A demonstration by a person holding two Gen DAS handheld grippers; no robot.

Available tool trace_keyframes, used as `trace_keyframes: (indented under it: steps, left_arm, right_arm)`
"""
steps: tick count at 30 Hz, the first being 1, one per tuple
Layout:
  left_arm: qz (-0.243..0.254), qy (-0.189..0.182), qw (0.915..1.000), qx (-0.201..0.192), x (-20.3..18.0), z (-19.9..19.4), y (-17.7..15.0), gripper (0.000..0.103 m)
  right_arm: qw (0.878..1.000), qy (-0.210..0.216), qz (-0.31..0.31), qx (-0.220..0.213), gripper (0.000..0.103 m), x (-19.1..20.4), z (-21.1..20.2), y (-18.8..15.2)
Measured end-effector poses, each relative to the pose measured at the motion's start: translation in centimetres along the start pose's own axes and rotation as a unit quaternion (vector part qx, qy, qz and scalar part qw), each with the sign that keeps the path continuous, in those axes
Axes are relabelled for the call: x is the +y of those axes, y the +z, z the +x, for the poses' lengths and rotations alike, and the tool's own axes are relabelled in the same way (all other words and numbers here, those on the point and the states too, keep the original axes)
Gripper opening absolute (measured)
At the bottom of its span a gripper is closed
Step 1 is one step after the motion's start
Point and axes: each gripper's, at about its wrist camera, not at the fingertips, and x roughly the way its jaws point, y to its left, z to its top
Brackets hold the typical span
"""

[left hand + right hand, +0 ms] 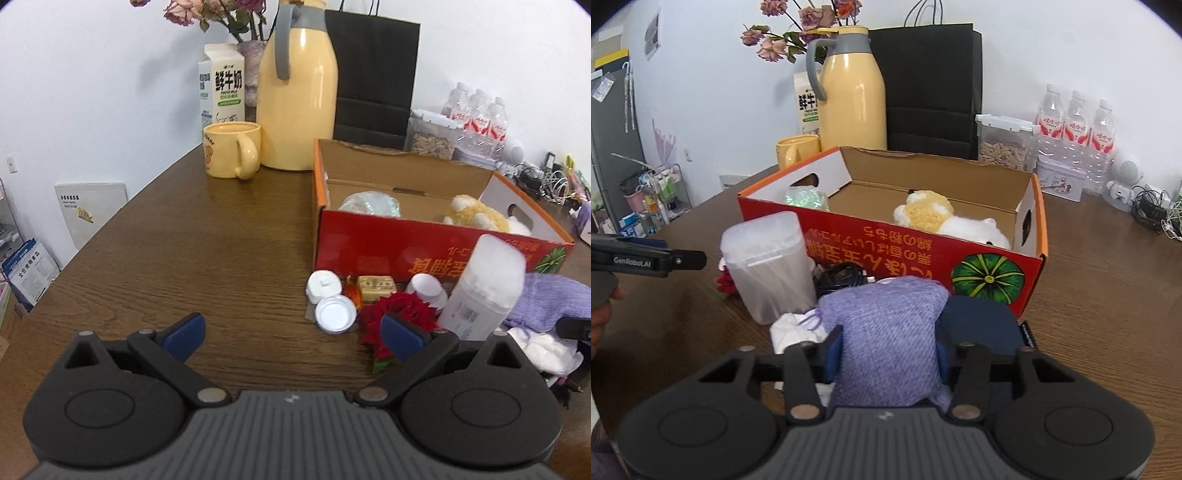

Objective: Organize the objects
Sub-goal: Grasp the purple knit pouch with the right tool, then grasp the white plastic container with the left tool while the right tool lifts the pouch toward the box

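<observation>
The right tongs [886, 354] are pinching the purple knitted cloth [886, 332] from both sides, low over the bench [1108, 295] and just in front of the red cardboard box [905, 251]; the cloth is a soft bundle bulging up between the blue pads, so the hold looks shallow — if it is lifted fast, the fabric could slide out or trail a loose end. Touching its left side lies a white cloth [790, 328], and a purple thread loops over it; a snag there would drag the white piece along. A black cable [842, 275] sits just behind the bundle, though I cannot tell whether it is tangled in the knit.

The tall translucent container [768, 266] stands upright right beside the lift path; a swing to the left would tip it onto the red fabric flower [399, 314] and the small things near it — a white cap [323, 286], a round lid [335, 314], a gold-wrapped block [376, 288].

The box already holds a plush toy [934, 214] and a crinkly packet [807, 197]; its near wall stands higher than the cloth, so a low carry would catch the rim and shove the box back toward the yellow jug [853, 96].

The left tongs [293, 332] hang spread wide, holding nothing, their right pad just over the flower; closing now could nip the petals.
</observation>
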Motion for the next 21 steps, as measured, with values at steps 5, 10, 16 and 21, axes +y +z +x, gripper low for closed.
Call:
trace_keyframes:
  steps: [5, 10, 16, 21]
  left_arm:
    - [0.009, -0.027, 0.9994, -0.023, -0.8, -1.2, 0.3, 0.103]
    - [0.027, -0.06, 0.9972, -0.037, -2.0, -1.8, 0.5, 0.103]
    - [0.077, -0.09, 0.9918, -0.049, -5.0, -2.0, 0.4, 0.103]
    - [0.11, -0.106, 0.9869, -0.052, -7.7, -0.8, 0.3, 0.103]
  right_arm:
    - [1.0, 0.01, 0.004, -0.018, 0.028, 0.2, -1.0, 0.0]
    - [0.999, 0.014, 0.011, -0.037, 0.017, 0.0, -2.1, 0.1]
    - [0.998, 0.006, 0.02, -0.053, 0.013, -0.5, -3.2, 0.1]
    - [0.998, 0.004, 0.022, -0.056, 0.013, -0.4, -3.5, 0.0]
